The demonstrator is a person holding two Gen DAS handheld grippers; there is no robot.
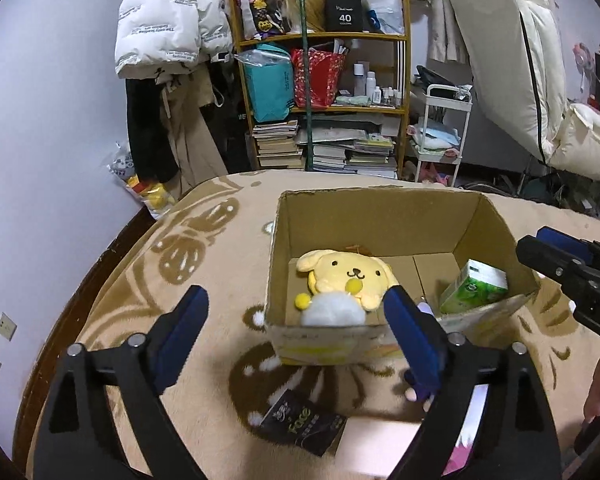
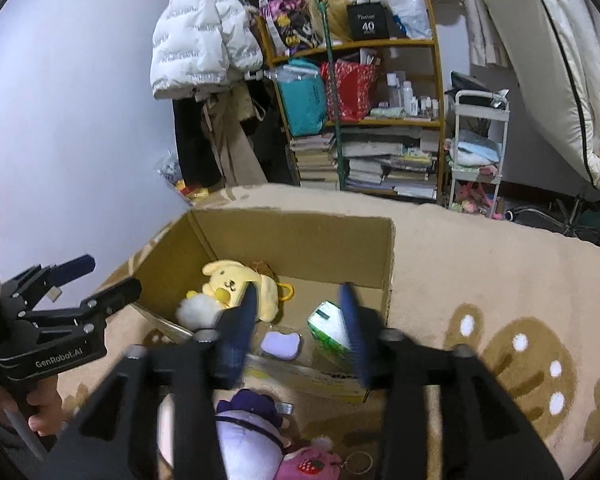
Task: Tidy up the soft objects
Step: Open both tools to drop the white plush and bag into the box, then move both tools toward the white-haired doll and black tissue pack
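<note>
A yellow dog plush [image 1: 348, 276] lay inside the open cardboard box [image 1: 376, 216], against its left side, with a white pompom [image 1: 332, 310] touching its lower edge. A green tissue pack [image 1: 474, 286] leaned in the box's right corner, and a small purple pouch [image 2: 281, 345] lay between them near the front wall. The box sat on a beige blanket with brown patterns [image 1: 204, 248]. The left claw [image 1: 296, 334] hung in front of the box, its jaws wide apart and empty. The right claw [image 2: 300, 330] hovered over the front wall, jaws parted with nothing pressed between them. Just in front of the box lay a purple-haired plush [image 2: 248, 428], a pink strawberry plush [image 2: 308, 462] and a black packet [image 1: 304, 426].
</note>
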